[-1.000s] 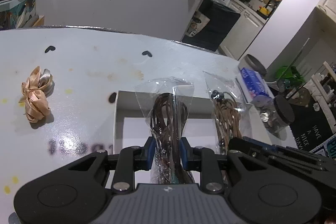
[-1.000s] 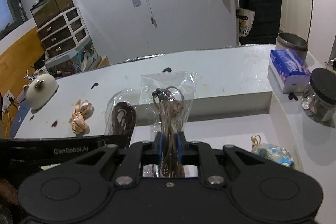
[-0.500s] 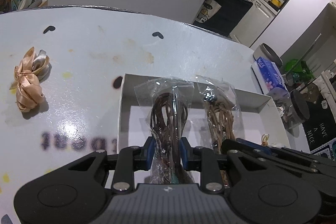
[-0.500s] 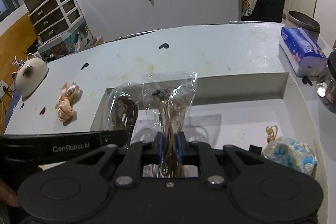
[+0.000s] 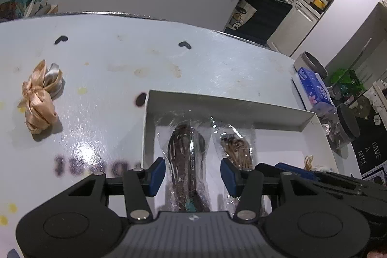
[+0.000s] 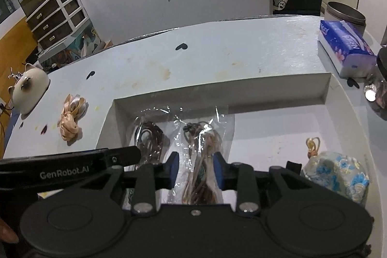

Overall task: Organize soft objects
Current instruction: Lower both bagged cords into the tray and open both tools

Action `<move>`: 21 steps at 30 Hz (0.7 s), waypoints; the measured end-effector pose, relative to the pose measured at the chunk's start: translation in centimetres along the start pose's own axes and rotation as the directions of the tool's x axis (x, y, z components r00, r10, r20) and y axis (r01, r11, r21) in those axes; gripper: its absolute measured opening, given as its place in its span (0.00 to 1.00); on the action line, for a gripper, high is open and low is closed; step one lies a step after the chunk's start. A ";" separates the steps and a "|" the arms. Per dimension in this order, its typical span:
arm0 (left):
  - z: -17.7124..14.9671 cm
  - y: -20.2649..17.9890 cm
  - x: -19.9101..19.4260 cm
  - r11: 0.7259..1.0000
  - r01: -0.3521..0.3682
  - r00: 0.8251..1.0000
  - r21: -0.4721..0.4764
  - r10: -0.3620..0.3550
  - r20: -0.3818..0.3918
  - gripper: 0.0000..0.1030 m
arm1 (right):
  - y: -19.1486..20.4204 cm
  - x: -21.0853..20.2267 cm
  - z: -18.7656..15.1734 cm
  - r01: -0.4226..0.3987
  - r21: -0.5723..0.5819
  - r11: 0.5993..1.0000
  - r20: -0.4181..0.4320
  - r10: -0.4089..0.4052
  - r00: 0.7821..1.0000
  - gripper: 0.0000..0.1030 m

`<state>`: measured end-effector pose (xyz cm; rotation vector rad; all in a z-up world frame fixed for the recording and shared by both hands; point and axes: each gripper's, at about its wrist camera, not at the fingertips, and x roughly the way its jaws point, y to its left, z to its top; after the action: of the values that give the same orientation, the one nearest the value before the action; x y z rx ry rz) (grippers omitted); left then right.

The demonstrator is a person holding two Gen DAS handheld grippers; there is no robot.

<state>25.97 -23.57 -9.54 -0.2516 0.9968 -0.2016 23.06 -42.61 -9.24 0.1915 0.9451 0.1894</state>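
Observation:
Two clear plastic bags lie side by side in the white box (image 5: 225, 103). The left bag holds dark brown cord (image 5: 186, 154); the right bag holds light brown cord (image 5: 238, 151). My left gripper (image 5: 192, 174) is open, its blue pads apart on either side of the dark cord bag. My right gripper (image 6: 196, 169) is open around the light cord bag (image 6: 205, 144); the dark cord bag (image 6: 150, 137) lies to its left. A peach satin ribbon bow (image 5: 40, 98) lies on the table left of the box, also in the right wrist view (image 6: 71, 116).
A blue floral fabric pouch (image 6: 336, 173) sits in the box's (image 6: 217, 93) right part. A blue tissue pack (image 6: 343, 47), a dark-lidded glass jar (image 5: 343, 125) and a metal tin (image 6: 346, 13) stand at the right. A white cat figurine (image 6: 29, 86) stands far left.
Both grippers lowered their bags into the box and opened. The bags now lie flat on the box floor, released.

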 end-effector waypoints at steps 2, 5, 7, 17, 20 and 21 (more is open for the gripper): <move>0.0 -0.3 -0.3 1.000 -0.001 1.000 0.012 0.001 0.007 0.50 | -0.1 -0.4 0.0 0.004 0.001 1.000 0.012 -0.004 1.000 0.31; 0.0 -0.6 -1.0 1.000 -0.002 1.000 0.029 0.002 0.018 0.50 | -0.2 -1.4 -0.1 0.020 -0.004 1.000 0.037 -0.019 0.999 0.31; -0.1 -0.8 -1.4 0.999 -0.002 1.000 0.038 0.001 0.023 0.50 | -0.4 -2.0 -0.2 0.028 -0.007 1.000 0.049 -0.028 0.998 0.31; -1.0 -1.6 -4.1 0.998 -0.006 0.999 0.065 0.002 0.054 0.50 | -0.5 -5.5 -1.2 0.051 -0.025 0.998 0.106 -0.048 0.993 0.38; -1.4 -1.9 -5.1 0.997 -0.008 0.998 0.073 0.003 0.067 0.50 | -0.5 -6.5 -1.6 0.055 -0.032 0.998 0.123 -0.051 0.991 0.39; -1.6 -1.9 -5.4 0.997 -0.009 0.998 0.075 0.003 0.071 0.51 | -0.5 -6.9 -1.7 0.056 -0.035 0.998 0.128 -0.052 0.990 0.39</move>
<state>21.65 -24.07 -5.47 -0.1853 0.9181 -0.2232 17.77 -44.59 -4.95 0.1408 0.8187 0.1437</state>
